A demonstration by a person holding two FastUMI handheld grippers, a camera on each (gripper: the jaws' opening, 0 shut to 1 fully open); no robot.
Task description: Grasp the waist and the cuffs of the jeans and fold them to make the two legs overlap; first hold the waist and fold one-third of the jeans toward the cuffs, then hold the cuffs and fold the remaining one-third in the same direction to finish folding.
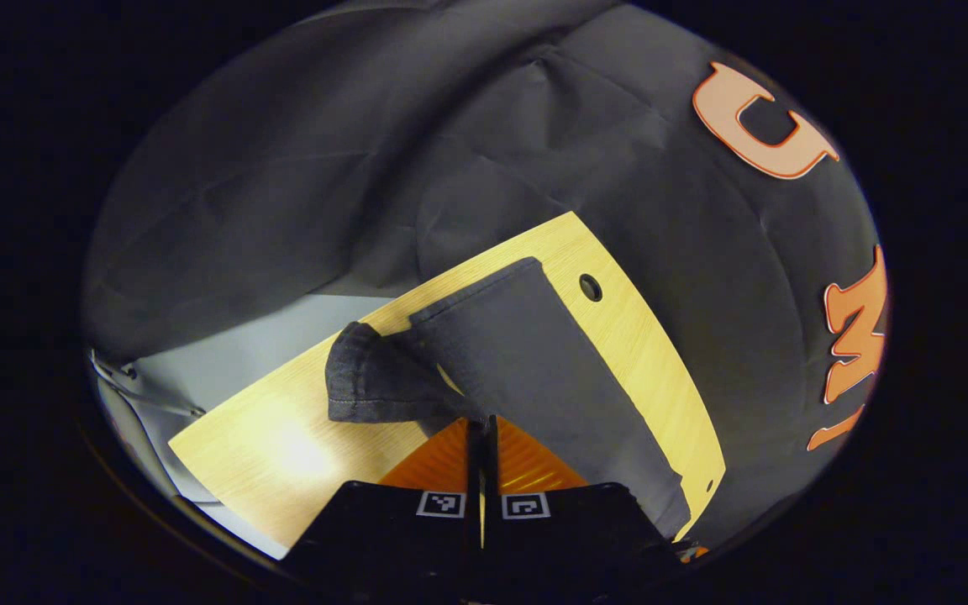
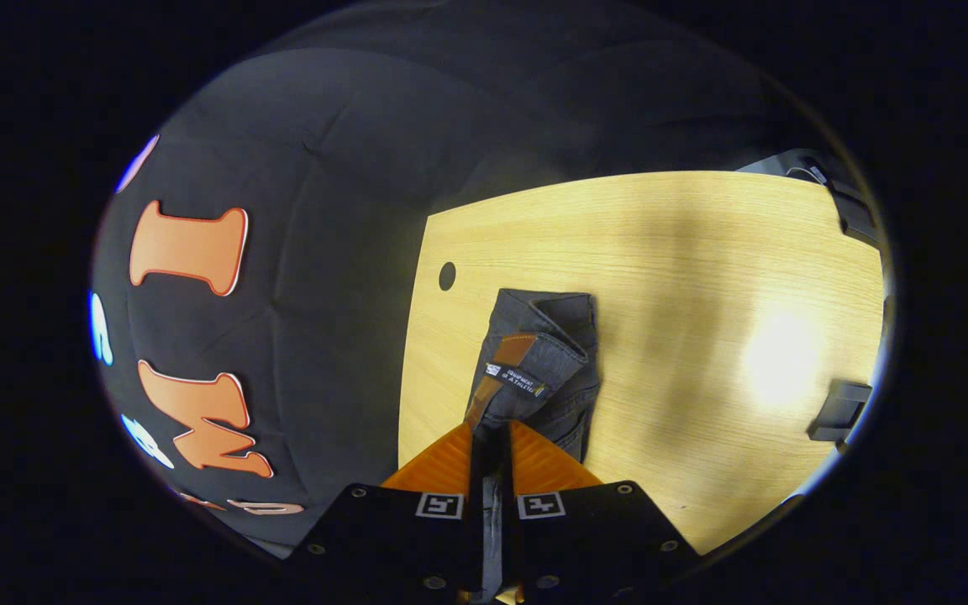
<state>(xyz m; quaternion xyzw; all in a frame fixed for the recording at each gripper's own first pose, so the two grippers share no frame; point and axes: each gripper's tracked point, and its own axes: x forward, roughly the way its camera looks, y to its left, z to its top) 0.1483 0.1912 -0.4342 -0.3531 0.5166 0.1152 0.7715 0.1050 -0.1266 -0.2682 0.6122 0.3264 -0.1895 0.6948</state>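
The jeans (image 1: 534,361) are lying on the pale wooden table (image 1: 282,445), stretched as a long dark strip toward the round hole (image 1: 591,287) near the table's far edge, with the cloth reaching almost up to that hole. In the left gripper view, one leg end is bunching up into a raised, rounded fold on the side of the strip away from the hole, and the left gripper (image 1: 481,433) is gripping the denim there, its jaws clenched tight on the cloth with no gap between them. In the right gripper view, the jeans (image 2: 547,370) are rising from the table as a narrow bundle, the waist with its brown patch and small sewn tag (image 2: 518,380) facing up, just beside the same round hole (image 2: 447,276). The right gripper (image 2: 491,441) is holding this waist end, its jaws pressed on a band of denim running down between them. Beyond the hole, bare wood is spreading wide, catching a bright glare.
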